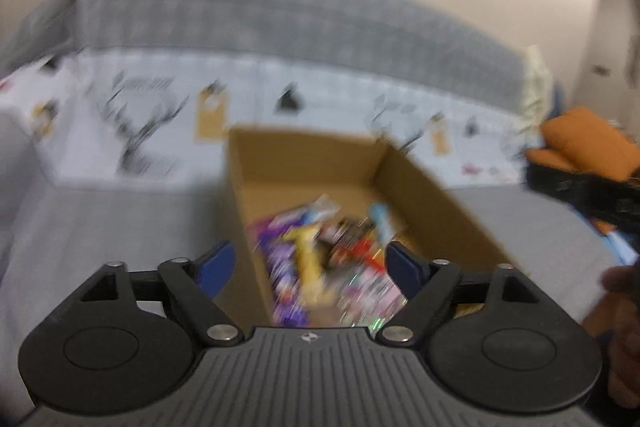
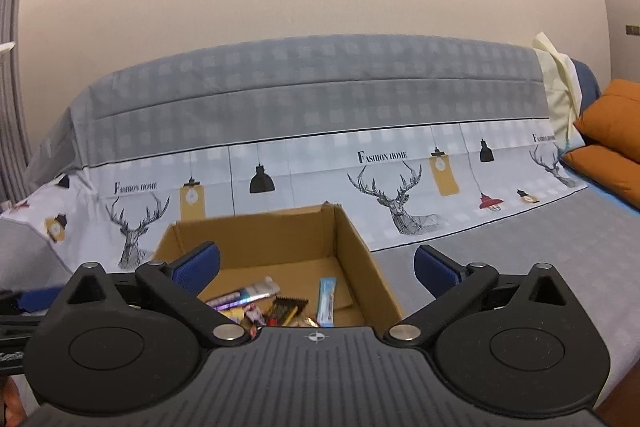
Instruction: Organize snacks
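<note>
An open cardboard box (image 1: pixel 416 183) sits on a grey sofa seat and holds several snack packs (image 1: pixel 320 259) in purple, yellow, red and blue wrappers. The left wrist view is blurred. My left gripper (image 1: pixel 310 263) is open and empty, hovering over the box's near end, its blue fingertips (image 1: pixel 218 265) spread wide. In the right wrist view the same box (image 2: pixel 352 251) shows with snack packs (image 2: pixel 276 301) inside, among them a light blue bar (image 2: pixel 327 301). My right gripper (image 2: pixel 316 265) is open and empty above the box's near right side.
The sofa back carries a grey and white cover (image 2: pixel 304 115) printed with deer and lamps. Orange cushions (image 2: pixel 612 143) lie at the right; they also show in the left wrist view (image 1: pixel 588 143). A black gripper part (image 1: pixel 588 191) sits at the right edge.
</note>
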